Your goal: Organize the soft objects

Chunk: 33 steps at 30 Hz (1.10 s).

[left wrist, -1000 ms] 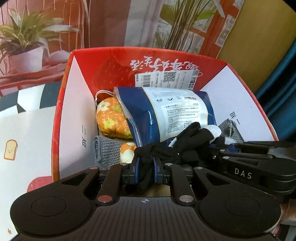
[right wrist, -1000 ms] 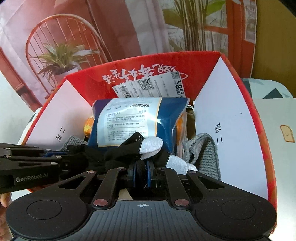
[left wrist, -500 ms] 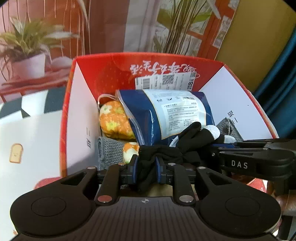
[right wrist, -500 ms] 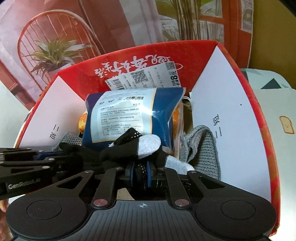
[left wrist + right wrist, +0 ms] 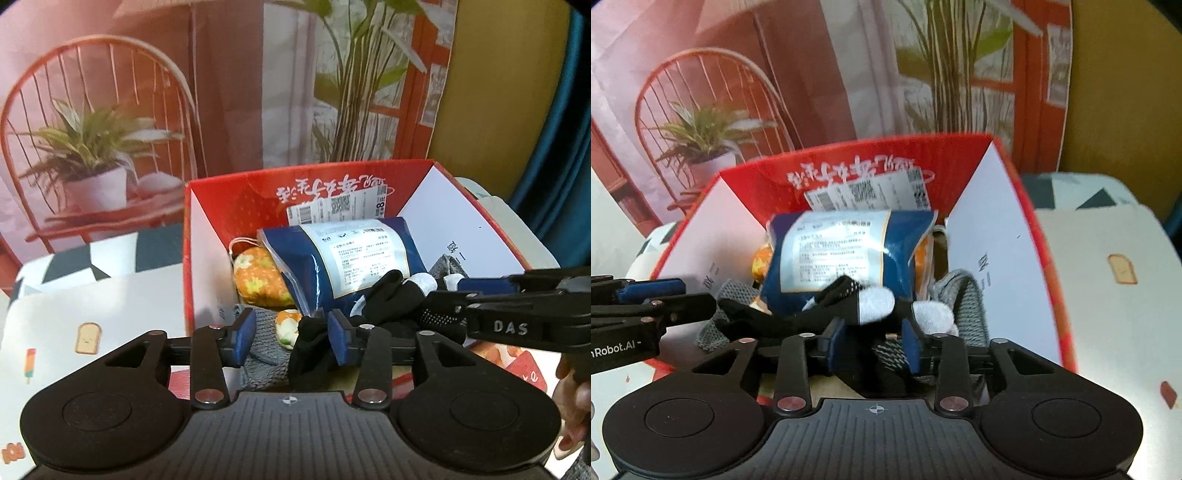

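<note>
Black sock point(image 5: 384, 299) lies across red box point(image 5: 199, 229); both hand-held grippers point(image 5: 291, 334) point(image 5: 873, 343) spread wide

Each camera sits just behind its own gripper and looks forward along the fingers, slightly downward, into the open red box point(image 5: 199, 236) from close at its near edge. The left wrist view stands toward the box's left and catches the right gripper point(image 5: 458, 291) entering from its right edge, while the right wrist view stands toward the box's right and catches the left gripper point(image 5: 677, 291) at its left edge. Both share the box interior with the blue packet point(image 5: 354, 258), and the printed backdrop point(image 5: 746, 92) behind it.
</note>
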Tool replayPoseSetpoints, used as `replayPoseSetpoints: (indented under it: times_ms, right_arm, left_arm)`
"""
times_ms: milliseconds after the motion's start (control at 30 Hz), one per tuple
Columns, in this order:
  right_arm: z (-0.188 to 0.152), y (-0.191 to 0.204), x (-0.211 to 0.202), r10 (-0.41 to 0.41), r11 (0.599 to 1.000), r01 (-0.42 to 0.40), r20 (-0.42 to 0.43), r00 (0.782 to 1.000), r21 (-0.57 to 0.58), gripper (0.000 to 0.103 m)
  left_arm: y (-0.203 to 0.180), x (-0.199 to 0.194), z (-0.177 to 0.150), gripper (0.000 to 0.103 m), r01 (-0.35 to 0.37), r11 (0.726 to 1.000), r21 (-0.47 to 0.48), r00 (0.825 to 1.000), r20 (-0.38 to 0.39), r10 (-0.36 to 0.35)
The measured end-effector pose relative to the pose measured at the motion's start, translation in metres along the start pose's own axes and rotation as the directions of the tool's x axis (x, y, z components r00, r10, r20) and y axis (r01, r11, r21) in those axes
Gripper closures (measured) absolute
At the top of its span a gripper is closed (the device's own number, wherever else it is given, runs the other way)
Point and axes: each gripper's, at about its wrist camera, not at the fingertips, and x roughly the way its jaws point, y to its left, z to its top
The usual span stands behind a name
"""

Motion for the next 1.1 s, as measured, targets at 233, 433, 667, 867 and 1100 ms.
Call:
replayPoseSetpoints:
  times_ms: [233, 433, 667, 867, 1100]
  right_arm:
    - [-0.008, 0.005, -0.028, 0.008, 1.0, -0.006, 0.084, 0.996, -0.017, 0.055]
    - [-0.02, 0.005, -0.047, 0.021, 1.0, -0.018, 0.135, 0.991, -0.023, 0.042]
    - [-0.046, -0.004, -0.073, 0.065, 0.998, -0.067, 0.226, 0.972, -0.001, 0.037]
    - [-0.073, -0.005, -0.087, 0.09, 0.996, -0.084, 0.271, 0.958, -0.033, 0.038]
    - [-0.11, 0.006, -0.081, 0.103, 0.989, -0.073, 0.244, 0.964, -0.128, 0.038]
  left_arm:
    - [-0.005, -0.023, -0.008, 0.049, -0.016, 1.0, 0.0, 0.999, 0.042, 0.016]
    - [-0.01, -0.044, -0.022, 0.042, -0.021, 1.0, 0.008, 0.996, 0.084, 0.02]
    - [-0.012, -0.06, -0.054, 0.042, 0.022, 1.0, 0.0, 0.994, 0.104, -0.022]
    - [-0.012, -0.061, -0.087, 0.043, 0.063, 0.997, -0.047, 0.994, 0.091, -0.058]
    - [-0.011, -0.05, -0.122, 0.043, 0.073, 0.993, -0.095, 0.995, 0.071, -0.067]
